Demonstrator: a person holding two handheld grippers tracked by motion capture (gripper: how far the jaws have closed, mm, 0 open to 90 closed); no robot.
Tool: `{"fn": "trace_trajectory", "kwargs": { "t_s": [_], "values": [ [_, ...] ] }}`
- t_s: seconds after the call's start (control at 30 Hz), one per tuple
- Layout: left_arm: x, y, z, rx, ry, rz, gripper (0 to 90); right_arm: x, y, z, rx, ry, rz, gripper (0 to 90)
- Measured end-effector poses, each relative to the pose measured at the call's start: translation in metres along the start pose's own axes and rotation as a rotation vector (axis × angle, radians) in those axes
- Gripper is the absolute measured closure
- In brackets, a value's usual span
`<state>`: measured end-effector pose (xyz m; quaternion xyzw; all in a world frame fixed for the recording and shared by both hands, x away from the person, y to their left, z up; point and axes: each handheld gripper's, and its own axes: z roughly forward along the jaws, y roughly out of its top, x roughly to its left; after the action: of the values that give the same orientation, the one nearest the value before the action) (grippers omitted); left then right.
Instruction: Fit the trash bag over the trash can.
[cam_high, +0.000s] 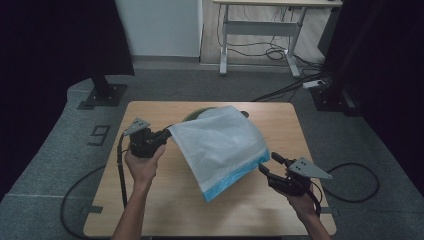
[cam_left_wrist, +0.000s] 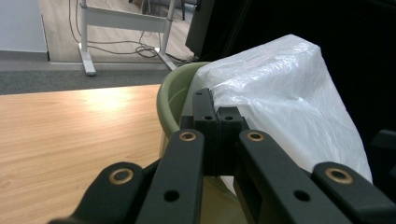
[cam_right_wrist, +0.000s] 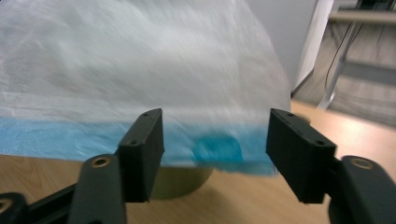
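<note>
Left hand-held gripper (cam_high: 164, 135) is pinching the white bag (cam_high: 220, 145) by its corner, draped over the green bin (cam_left_wrist: 175, 100) near the bench's (cam_high: 150, 200) far edge. Right hand-held gripper (cam_high: 267, 165) is spread, nothing between the jaws, beside the bag's blue hem (cam_right_wrist: 70, 137). I'd pinch the hem squarely, keep the left grip taut, then stretch the mouth over the rim.

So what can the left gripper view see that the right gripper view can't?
The left gripper view shows the left gripper shut on the edge of the white bag, and the green bin's rim beside it. The right gripper view shows the right gripper open, with the bag's blue band just ahead of its jaws, untouched. Both show the bag, the bin and the wooden table.
</note>
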<state>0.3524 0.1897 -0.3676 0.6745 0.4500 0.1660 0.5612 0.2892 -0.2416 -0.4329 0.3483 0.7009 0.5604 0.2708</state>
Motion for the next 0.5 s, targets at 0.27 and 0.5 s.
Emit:
{"fn": "trace_trajectory", "kwargs": {
  "t_s": [0.27,0.5],
  "values": [
    [0.007,0.000,0.003,0.012,0.002,-0.016,89.2,-0.005,-0.025,0.008,0.071,-0.033,-0.015,32.6],
    [0.010,0.000,0.005,0.017,-0.002,-0.034,89.1,-0.019,-0.035,0.020,0.106,-0.117,0.009,31.1]
  ]
}}
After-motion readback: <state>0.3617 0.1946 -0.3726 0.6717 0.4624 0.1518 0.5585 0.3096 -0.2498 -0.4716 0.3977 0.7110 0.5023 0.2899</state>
